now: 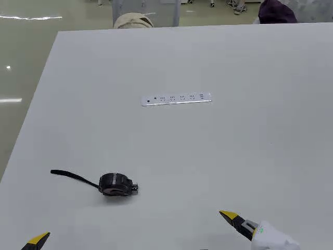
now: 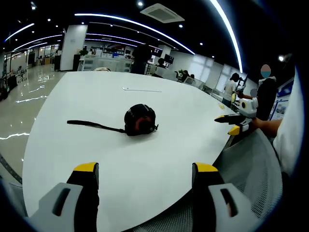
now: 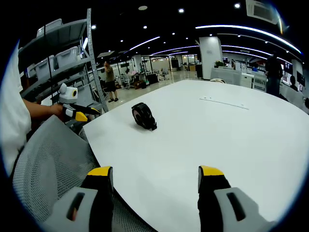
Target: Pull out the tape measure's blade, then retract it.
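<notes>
A black tape measure [image 1: 117, 184] lies on the white table [image 1: 208, 146] near its front left, with its blade in and a black wrist strap [image 1: 70, 176] trailing to the left. In the left gripper view the tape measure [image 2: 140, 120] sits well ahead of my left gripper [image 2: 146, 170], which is open and holds nothing. My right gripper [image 3: 155, 174] is open too, with the tape measure [image 3: 144, 116] far in front of it. Near the table's front edge, one yellow tip of the left gripper [image 1: 36, 240] and one of the right gripper [image 1: 234, 219] reach in, both apart from the tape measure.
A white power strip [image 1: 176, 98] lies flat at the middle of the table. A grey mesh chair [image 2: 251, 179] stands close at the table's near edge. Metal shelving [image 3: 63, 53] and people stand beyond the table.
</notes>
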`<state>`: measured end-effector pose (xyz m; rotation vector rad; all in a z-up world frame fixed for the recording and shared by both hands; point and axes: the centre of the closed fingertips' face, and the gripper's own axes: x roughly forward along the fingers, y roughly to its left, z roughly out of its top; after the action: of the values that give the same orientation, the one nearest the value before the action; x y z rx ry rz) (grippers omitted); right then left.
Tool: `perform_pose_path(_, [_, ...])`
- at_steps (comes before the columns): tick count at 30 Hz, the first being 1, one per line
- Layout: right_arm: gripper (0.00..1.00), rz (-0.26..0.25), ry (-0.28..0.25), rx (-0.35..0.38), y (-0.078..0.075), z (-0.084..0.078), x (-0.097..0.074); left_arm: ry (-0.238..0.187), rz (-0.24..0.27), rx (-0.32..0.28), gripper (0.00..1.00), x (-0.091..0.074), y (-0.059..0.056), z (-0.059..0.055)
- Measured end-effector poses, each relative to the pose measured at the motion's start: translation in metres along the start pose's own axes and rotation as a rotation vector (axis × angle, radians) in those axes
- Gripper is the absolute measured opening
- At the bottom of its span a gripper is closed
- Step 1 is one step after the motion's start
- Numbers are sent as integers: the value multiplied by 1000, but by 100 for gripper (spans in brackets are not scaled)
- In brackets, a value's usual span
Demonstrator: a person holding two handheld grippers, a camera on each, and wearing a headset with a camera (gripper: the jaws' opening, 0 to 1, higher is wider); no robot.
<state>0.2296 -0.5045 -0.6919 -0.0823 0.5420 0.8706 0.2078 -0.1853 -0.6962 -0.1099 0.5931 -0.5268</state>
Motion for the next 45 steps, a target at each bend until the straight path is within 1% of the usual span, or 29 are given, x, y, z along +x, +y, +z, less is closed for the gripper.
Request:
perform_pose_path(11, [71,6,2,5,1,-1,0,0,4,1,77,0,1,0])
perform_pose_path(15, [71,14,-9,15,2,0,2,4,4,3,77,1,1,0])
perform_pose_path(18, [70,16,-3,10,2,-2,4,3,-2,6,77,3,0,1])
perform_pose_path(23, [69,37,2,5,3,-2,8,8,-9,23,77,8,-1,5])
perform_pose_path(26, [66,50,2,12,3,-1,12,11,-11,32,78,11,0,7])
perform_pose_path(33, [67,69,5,-3,2,1,21,25,-27,60,78,23,0,11])
perform_pose_path(35, [67,72,6,-1,1,1,24,25,-39,62,78,27,0,13])
perform_pose_path(36, [67,78,1,10,0,2,26,22,-56,66,78,30,-2,14])
perform_pose_path(38, [67,79,-1,18,-1,2,29,23,-62,71,78,34,-3,15])
perform_pose_path(42, [66,88,2,20,-2,3,37,19,-76,62,78,42,-2,18])
perform_pose_path(45, [66,94,2,21,-4,5,41,32,-81,77,78,47,-1,19])
